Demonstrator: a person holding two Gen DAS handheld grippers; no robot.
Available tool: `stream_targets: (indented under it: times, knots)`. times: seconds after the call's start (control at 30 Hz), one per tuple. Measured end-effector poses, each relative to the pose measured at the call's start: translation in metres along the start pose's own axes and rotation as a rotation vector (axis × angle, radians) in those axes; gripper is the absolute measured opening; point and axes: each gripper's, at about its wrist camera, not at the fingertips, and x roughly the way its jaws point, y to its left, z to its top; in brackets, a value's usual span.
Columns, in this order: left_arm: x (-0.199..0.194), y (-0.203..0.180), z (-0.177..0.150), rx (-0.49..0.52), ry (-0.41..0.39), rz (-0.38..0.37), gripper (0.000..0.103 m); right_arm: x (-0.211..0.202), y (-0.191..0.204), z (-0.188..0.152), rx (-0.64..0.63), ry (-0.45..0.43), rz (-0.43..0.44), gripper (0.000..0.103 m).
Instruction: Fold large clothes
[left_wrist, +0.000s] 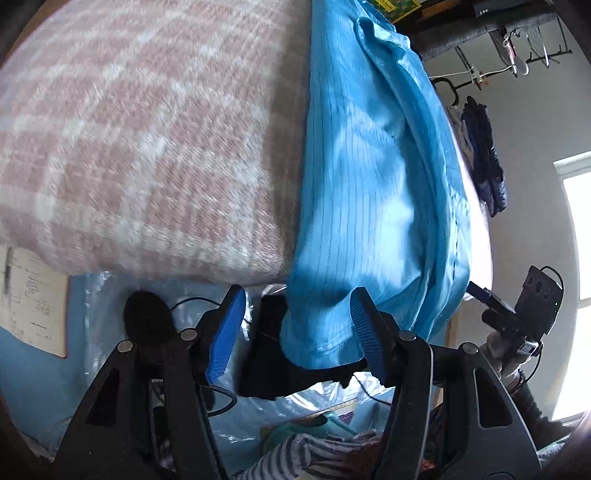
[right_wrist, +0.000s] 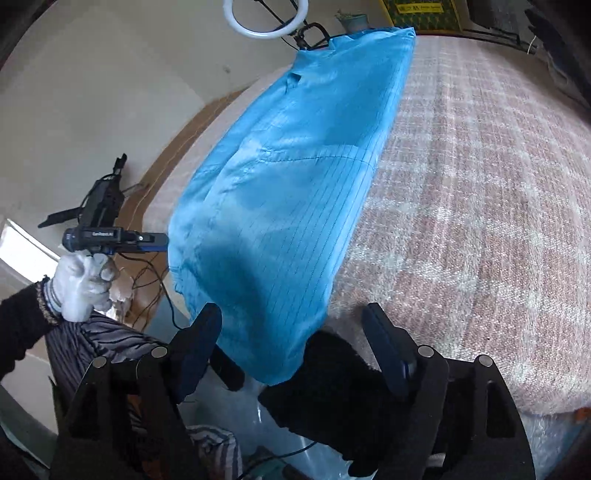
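Wrist views over the bed. I see the blue garment (right_wrist: 288, 192) folded into a long strip along the edge of the pink checked blanket (right_wrist: 480, 206), its near end hanging over the bed's edge. My left gripper (left_wrist: 297, 328) stands open; the hanging hem sits between its blue pads (left_wrist: 225, 332) and lies against the right-hand one, neither pad pinching it. My right gripper (right_wrist: 293, 345) is spread wide, the garment's lower corner drooping between its fingers, unheld. In the right wrist view a white-gloved hand (right_wrist: 83, 290) carries the other gripper beside the cloth.
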Motion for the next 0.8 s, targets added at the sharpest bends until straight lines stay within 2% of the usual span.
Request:
stream_targets:
  times: [0.07, 0.13, 0.3, 0.43, 0.57, 0.6, 0.63, 0.7, 0.77, 0.8]
  knots:
    - [0.011, -0.008, -0.003, 0.036, 0.019, -0.025, 0.06, 0.003, 0.006, 0.002, -0.006, -0.003, 0.035, 0.079]
    - [0.016, -0.017, -0.005, 0.103, 0.009, -0.003, 0.06, 0.008, 0.009, 0.0, -0.015, 0.017, 0.049, 0.075]
    - [0.027, -0.019, -0.001, 0.093, 0.005, -0.042, 0.06, 0.026, 0.01, 0.0, 0.0, 0.041, 0.059, 0.066]
    - [0.038, -0.02, -0.003, 0.064, 0.039, -0.096, 0.06, 0.044, 0.009, -0.006, 0.005, 0.066, 0.052, 0.06]
    - [0.042, -0.032, -0.012, 0.142, 0.061, -0.091, 0.06, 0.073, 0.019, -0.01, -0.03, 0.119, 0.049, 0.051]
    - [0.04, -0.035, -0.013, 0.157, 0.057, -0.094, 0.06, 0.08, 0.024, -0.01, -0.058, 0.126, 0.036, 0.046]
    - [0.038, -0.035, -0.013, 0.16, 0.056, -0.102, 0.058, 0.085, 0.027, -0.009, -0.083, 0.129, 0.031, 0.043]
    - [0.035, -0.032, -0.013, 0.147, 0.054, -0.119, 0.047, 0.095, 0.031, -0.008, -0.082, 0.133, 0.055, 0.03]
    - [0.032, -0.031, -0.013, 0.146, 0.055, -0.121, 0.036, 0.101, 0.034, -0.008, -0.063, 0.132, 0.083, 0.025]
    - [0.031, -0.032, -0.014, 0.154, 0.055, -0.115, 0.029, 0.103, 0.035, -0.007, -0.053, 0.134, 0.1, 0.015]
